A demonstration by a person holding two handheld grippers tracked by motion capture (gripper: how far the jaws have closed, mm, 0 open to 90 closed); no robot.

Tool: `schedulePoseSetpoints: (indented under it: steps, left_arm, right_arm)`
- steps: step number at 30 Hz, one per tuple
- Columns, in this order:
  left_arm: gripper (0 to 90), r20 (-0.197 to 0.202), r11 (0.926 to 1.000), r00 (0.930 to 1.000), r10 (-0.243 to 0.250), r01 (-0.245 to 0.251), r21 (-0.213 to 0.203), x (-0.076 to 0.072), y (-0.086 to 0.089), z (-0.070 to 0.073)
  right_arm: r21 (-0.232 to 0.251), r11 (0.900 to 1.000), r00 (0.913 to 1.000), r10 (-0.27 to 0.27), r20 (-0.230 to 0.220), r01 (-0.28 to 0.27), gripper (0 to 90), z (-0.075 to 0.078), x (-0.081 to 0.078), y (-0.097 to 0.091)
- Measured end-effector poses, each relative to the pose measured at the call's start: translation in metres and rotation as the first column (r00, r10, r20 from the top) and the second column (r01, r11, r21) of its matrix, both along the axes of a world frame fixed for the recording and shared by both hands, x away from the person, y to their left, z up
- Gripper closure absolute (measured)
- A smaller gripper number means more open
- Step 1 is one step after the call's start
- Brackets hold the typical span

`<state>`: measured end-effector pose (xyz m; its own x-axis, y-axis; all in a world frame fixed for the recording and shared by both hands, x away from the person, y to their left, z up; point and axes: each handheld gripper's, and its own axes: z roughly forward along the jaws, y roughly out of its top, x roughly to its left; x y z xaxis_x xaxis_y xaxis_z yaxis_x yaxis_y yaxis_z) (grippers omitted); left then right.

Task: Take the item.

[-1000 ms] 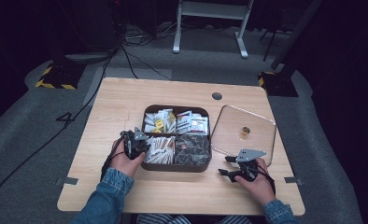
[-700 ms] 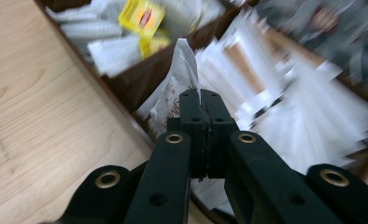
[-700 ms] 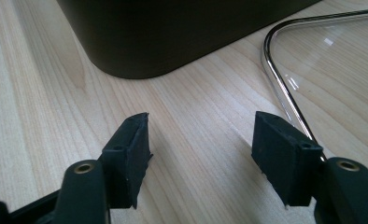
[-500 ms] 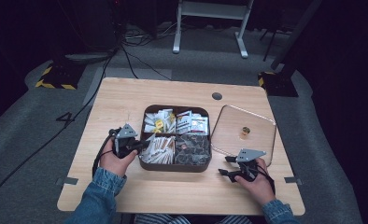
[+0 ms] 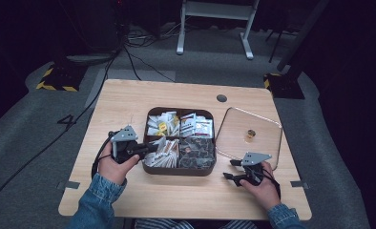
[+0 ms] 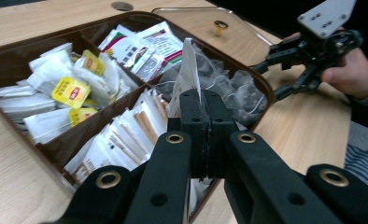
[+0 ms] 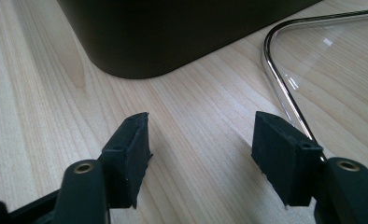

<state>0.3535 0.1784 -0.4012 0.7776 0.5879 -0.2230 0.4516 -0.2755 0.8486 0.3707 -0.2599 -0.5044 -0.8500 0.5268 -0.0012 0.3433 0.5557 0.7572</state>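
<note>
A dark brown box [image 5: 179, 170] with four compartments sits mid-table, filled with tea bags and sachets. My left gripper [image 6: 202, 100] is shut on a thin white sachet [image 6: 187, 70], which stands upright above the near-left compartment of white sachets [image 6: 121, 135]. In the high view the left gripper [image 5: 148, 149] hovers at the box's left edge. My right gripper [image 7: 201, 140] rests open on the wood, nothing between its jaws, near the box's front right corner [image 7: 173, 32]. The high view shows this right gripper [image 5: 231, 170] at the table's front right.
A clear glass lid [image 5: 234, 138] with a small brass knob [image 5: 250, 135] lies flat to the right of the box; its metal rim [image 7: 285, 88] runs beside my right jaw. Yellow-tagged tea bags [image 6: 70, 91] fill the far-left compartment. A cable hole [image 5: 221, 98] sits at the table's far edge.
My left gripper has risen and drawn back left from the near-left compartment, lifting a white sachet with it. The right gripper has not moved.
</note>
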Motion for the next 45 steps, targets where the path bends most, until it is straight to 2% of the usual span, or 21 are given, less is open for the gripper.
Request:
schedulePoseSetpoints:
  steps: [5,8,14,18,21,24,32,36,45]
  left_arm:
    - [89.1,0.026,0.9998,0.9995,-0.018,0.018,-0.013,-0.005,-0.005,0.006]
    - [89.1,0.038,0.9993,0.9986,-0.037,0.037,-0.002,-0.009,-0.010,0.010]
    - [89.0,0.026,0.9966,0.9963,-0.082,0.082,-0.004,-0.012,-0.019,0.012]
    - [89.0,0.029,0.9911,0.9908,-0.132,0.131,0.020,-0.017,-0.031,0.012]
    - [89.0,0.031,0.9859,0.9869,-0.158,0.156,0.060,-0.021,-0.043,0.010]
    - [88.9,0.023,0.9783,0.9797,-0.199,0.197,0.063,-0.026,-0.054,0.009]
    - [88.8,-0.006,0.9519,0.9546,-0.298,0.298,0.073,-0.035,-0.075,0.007]
    - [88.8,-0.022,0.9398,0.9448,-0.327,0.327,0.097,-0.036,-0.082,0.002]
    - [88.8,-0.079,0.9190,0.9245,-0.373,0.380,0.106,-0.038,-0.100,-0.017]
  right_arm:
    - [0.000,1.0000,1.0000,0.000,-0.001,0.000,37.0,0.000,0.000,0.000]
    - [0.000,1.0000,1.0000,0.000,0.000,0.000,37.0,0.000,0.000,0.000]
    - [0.000,1.0000,1.0000,-0.003,0.000,0.003,37.0,0.000,0.000,0.000]
    - [0.000,1.0000,1.0000,-0.003,0.000,0.003,37.0,0.000,0.000,0.000]
    - [0.000,1.0000,1.0000,-0.003,0.000,0.003,37.0,0.000,0.000,0.000]
    - [0.000,1.0000,1.0000,-0.003,0.000,0.003,37.0,0.000,0.000,0.000]
    - [0.000,1.0000,1.0000,-0.003,0.000,0.003,37.0,0.000,0.000,0.000]
    - [0.000,1.0000,1.0000,-0.003,0.000,0.003,37.0,0.000,0.000,0.000]
    - [0.000,1.0000,1.0000,-0.003,0.000,0.003,37.0,0.000,0.000,0.000]
